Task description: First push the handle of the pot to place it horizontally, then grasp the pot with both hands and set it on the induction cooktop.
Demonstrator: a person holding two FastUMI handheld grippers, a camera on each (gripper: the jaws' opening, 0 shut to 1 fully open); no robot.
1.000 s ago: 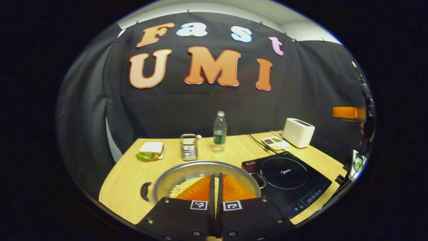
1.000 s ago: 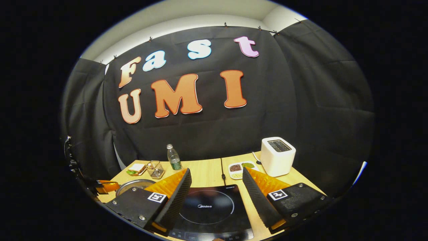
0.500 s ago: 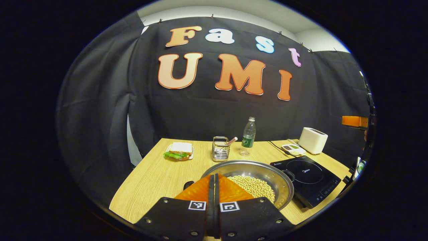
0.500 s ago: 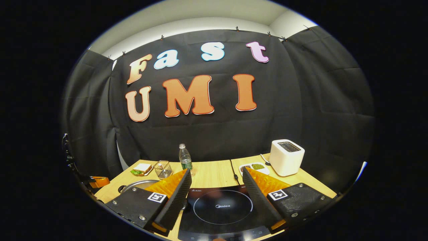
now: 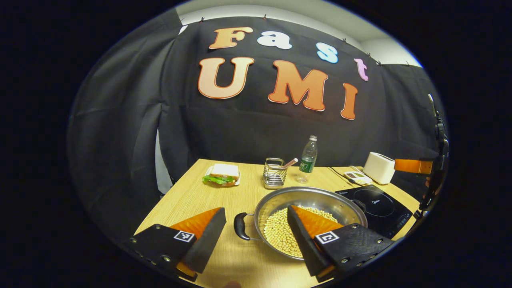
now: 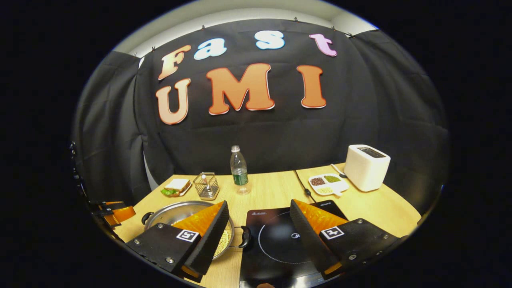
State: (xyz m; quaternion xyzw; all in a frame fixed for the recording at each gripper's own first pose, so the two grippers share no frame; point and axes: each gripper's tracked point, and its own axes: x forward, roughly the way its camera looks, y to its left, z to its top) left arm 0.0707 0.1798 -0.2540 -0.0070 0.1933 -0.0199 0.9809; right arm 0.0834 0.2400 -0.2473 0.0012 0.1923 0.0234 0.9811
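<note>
Cutlery rack (bottle beside) stands behind pot.

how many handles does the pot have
2. One handle is on the pot's left side in the left gripper view, between the open left tongs. The other handle is on the side facing the induction cooktop, between the open right tongs.

From my station both feeds look evenly lit from overhead, the wooden table bright against the dim cloth wall, a soft sheen on the steel pot and the induction cooktop, edges bowed by fisheye distortion, focus crisp with no motion blur.
</note>
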